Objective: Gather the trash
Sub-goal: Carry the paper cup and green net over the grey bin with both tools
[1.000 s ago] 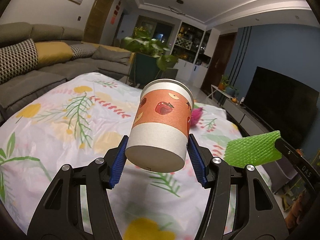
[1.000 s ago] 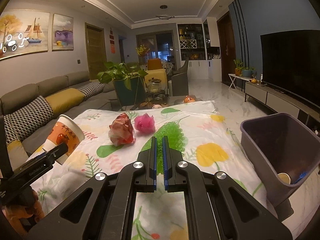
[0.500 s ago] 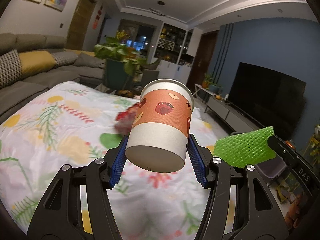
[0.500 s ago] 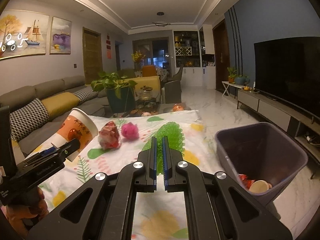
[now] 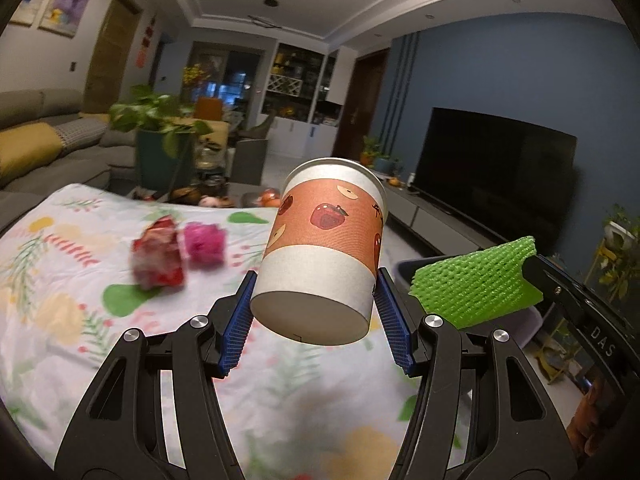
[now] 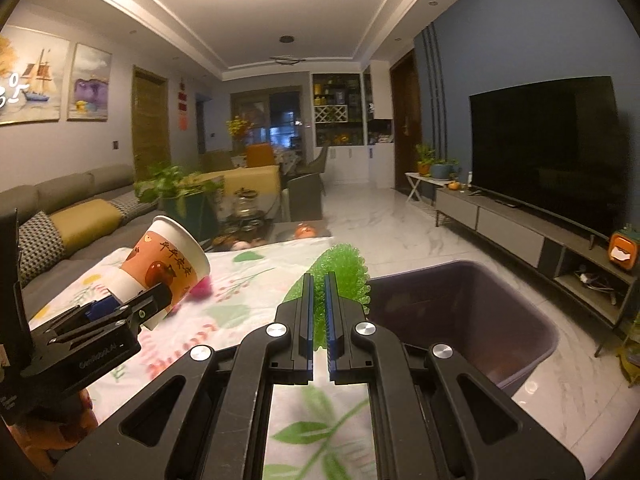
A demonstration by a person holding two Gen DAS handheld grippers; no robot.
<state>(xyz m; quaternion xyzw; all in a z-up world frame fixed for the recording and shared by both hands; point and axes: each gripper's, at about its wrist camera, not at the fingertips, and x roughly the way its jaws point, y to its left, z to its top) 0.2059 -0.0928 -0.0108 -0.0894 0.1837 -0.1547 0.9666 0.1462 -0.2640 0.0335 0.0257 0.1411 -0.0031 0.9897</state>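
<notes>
Above the floral tablecloth (image 5: 60, 320), the left gripper (image 5: 316, 312) clamps a tilted paper cup (image 5: 324, 248) between its blue pads; to its right, the right gripper (image 6: 319, 312) pinches green foam netting (image 6: 340, 268) — jaws nearly closed — just beside the purple bin (image 6: 532, 320). Two wrappers (image 5: 176, 252) lie far left.

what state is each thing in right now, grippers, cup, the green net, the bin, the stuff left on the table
left gripper: shut on the paper cup
paper cup: held in the air, tilted, mouth pointing away
right gripper: shut on the green foam net
green foam net: pinched, sticking out beyond the fingertips, near the bin
bin: open, on the floor beside the table
red wrapper: crumpled, lying on the tablecloth
pink ball: lying next to the wrapper
</notes>
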